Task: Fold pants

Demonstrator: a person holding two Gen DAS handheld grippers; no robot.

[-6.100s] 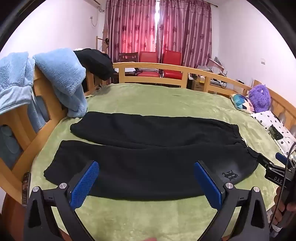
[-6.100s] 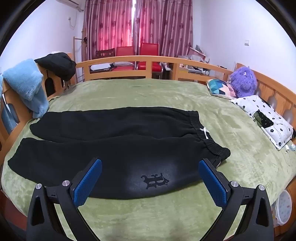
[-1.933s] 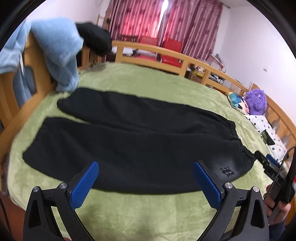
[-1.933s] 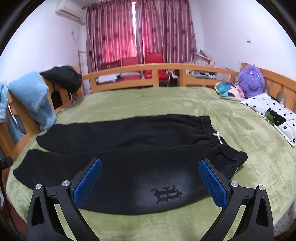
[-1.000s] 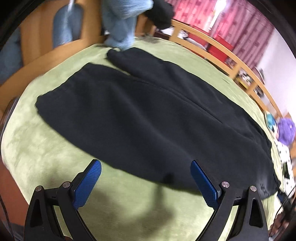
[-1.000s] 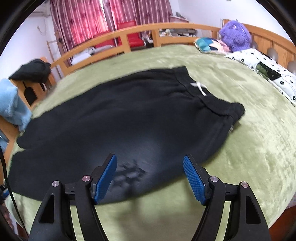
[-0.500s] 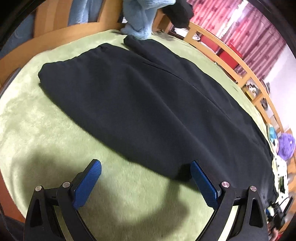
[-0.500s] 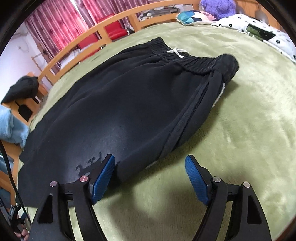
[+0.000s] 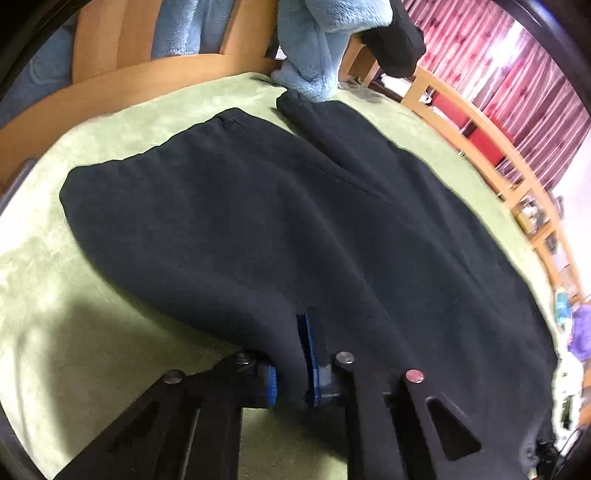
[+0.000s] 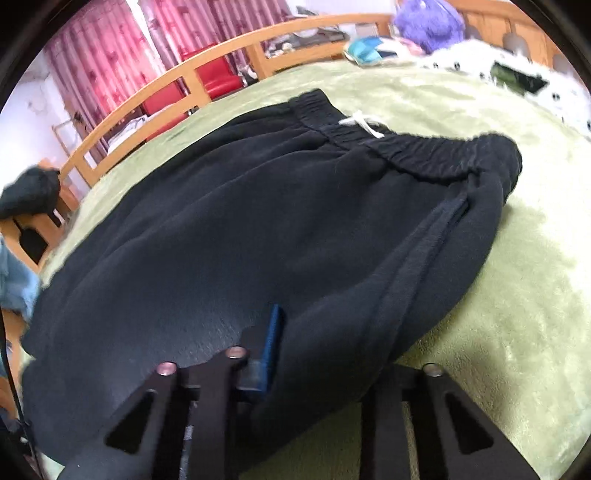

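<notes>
Black sweatpants (image 9: 295,206) lie flat on a green blanket (image 9: 55,295), legs toward the wooden rail. My left gripper (image 9: 291,365) is shut on the near edge of the near leg, cloth pinched between its blue pads. In the right wrist view the pants (image 10: 240,229) show their elastic waistband with a white drawstring (image 10: 364,123). My right gripper (image 10: 295,354) is shut on the near edge below the waist; its left blue pad (image 10: 271,339) shows, the right finger is hidden under cloth.
A wooden bed rail (image 9: 480,133) rings the bed. A light blue blanket (image 9: 317,48) and a dark garment (image 9: 391,40) hang on it beside the leg cuffs. A purple plush toy (image 10: 428,22) and a spotted pillow (image 10: 535,77) lie beyond the waistband.
Both grippers came down to the pants' near edge and closed on the cloth; half a second ago both were open just short of it.
</notes>
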